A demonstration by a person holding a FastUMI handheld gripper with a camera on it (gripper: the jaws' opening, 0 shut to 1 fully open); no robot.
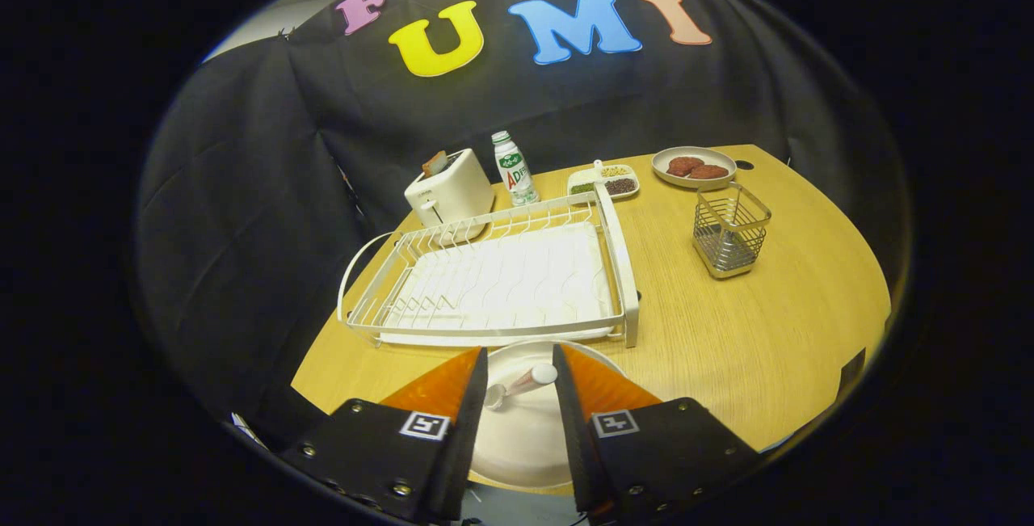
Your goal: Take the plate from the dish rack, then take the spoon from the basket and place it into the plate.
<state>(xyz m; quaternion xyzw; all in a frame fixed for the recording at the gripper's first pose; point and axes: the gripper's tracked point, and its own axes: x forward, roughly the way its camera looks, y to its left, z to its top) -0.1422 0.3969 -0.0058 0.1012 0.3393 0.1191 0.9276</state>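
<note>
Tongs [521, 368] apart around spoon [521, 385] on plate [521, 437]

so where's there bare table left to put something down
Widest bare patch of table: between the dish rack, the wire basket and the near edge. A smaller one lies beyond the basket. Crowded: the far edge with toaster, bottle, divided tray and food plate. Open gripper straddles spoon on white plate.
</note>
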